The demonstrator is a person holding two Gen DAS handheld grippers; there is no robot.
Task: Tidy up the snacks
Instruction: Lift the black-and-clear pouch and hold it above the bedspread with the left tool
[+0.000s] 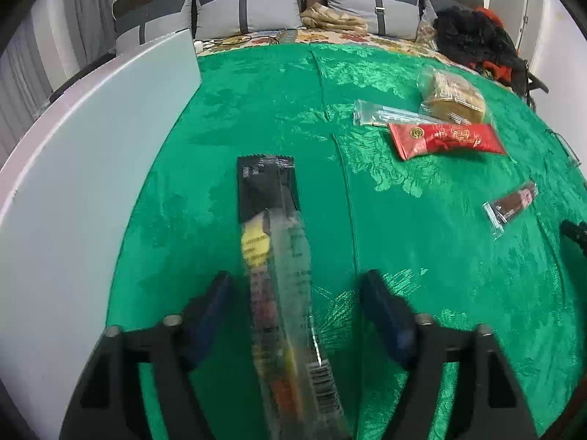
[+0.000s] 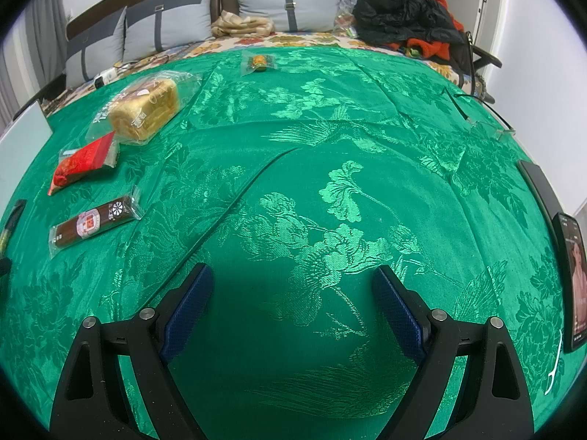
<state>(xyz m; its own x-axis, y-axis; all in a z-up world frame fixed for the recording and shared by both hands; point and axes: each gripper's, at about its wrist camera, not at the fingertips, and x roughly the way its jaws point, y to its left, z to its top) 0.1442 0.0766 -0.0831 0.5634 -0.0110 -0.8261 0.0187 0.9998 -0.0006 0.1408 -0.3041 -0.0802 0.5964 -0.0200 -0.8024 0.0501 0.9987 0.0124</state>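
My left gripper [image 1: 297, 286] is open, its jaws wide apart on either side of a long black and clear snack packet [image 1: 279, 267] that lies lengthwise between them on the green cloth [image 1: 422, 256]. Whether the packet rests on the cloth or hangs above it I cannot tell. Farther right lie a red packet [image 1: 445, 138], a clear packet [image 1: 385, 113], a bagged bread loaf [image 1: 453, 97] and a brown bar [image 1: 511, 205]. My right gripper [image 2: 293, 282] is open and empty over bare cloth. Its view shows the loaf [image 2: 145, 110], red packet [image 2: 82, 163], brown bar [image 2: 93, 223] and a small orange snack [image 2: 258, 61].
A white board [image 1: 80, 168] stands along the left of the cloth. Grey cushions [image 2: 286, 3], a beige cloth bundle [image 2: 242, 25] and a black and orange clothes pile [image 2: 407, 11] sit behind. A phone [image 2: 572, 278] lies at the right edge, glasses [image 2: 480, 113] farther back.
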